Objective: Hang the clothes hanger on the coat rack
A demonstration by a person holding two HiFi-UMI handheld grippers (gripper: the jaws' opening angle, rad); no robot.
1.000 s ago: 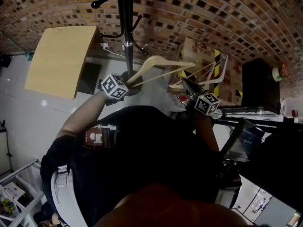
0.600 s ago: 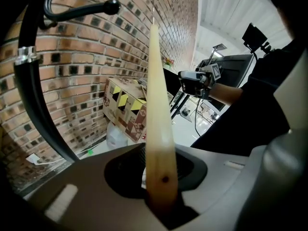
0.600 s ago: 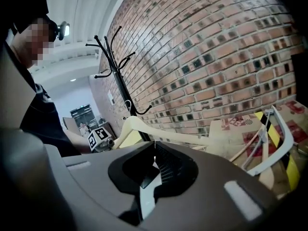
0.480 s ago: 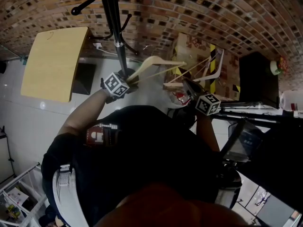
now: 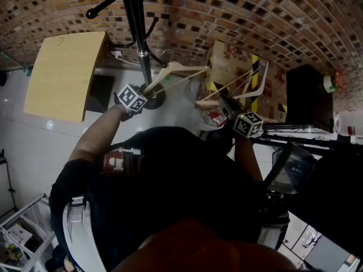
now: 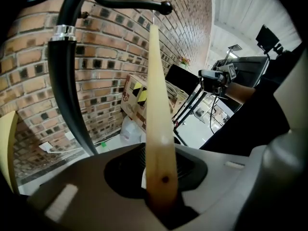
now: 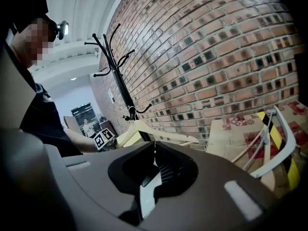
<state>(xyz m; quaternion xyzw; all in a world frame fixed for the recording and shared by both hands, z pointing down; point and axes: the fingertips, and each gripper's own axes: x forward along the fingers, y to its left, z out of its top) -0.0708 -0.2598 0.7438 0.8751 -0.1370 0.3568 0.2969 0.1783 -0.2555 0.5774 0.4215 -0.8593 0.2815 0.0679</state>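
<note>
Comparing with the frame half a second earlier, the left gripper (image 5: 144,90) and the pale wooden clothes hanger (image 5: 173,72) have moved up and left, closer to the pole of the black metal coat rack (image 5: 135,33); the right gripper (image 5: 228,105) has stayed about where it was, well apart to the right. The left gripper view shows that gripper's jaws (image 6: 161,196) pinching the end of one hanger arm (image 6: 157,105), which rises straight up from them beside the rack's curved black pole (image 6: 67,81). The right gripper view shows its jaws (image 7: 150,177) pressed together with nothing between them, and the hanger (image 7: 144,128) held in the air just beside the rack (image 7: 115,71), not yet seen resting on a peg. The hanger's thin metal hook is very small in every view; whether it touches a rack arm cannot be told. The rack's top is cut off in the head view, and its base is partly hidden behind the left gripper. A light wooden board (image 5: 63,72) lies left of the rack against the brick wall (image 5: 238,16).
</note>
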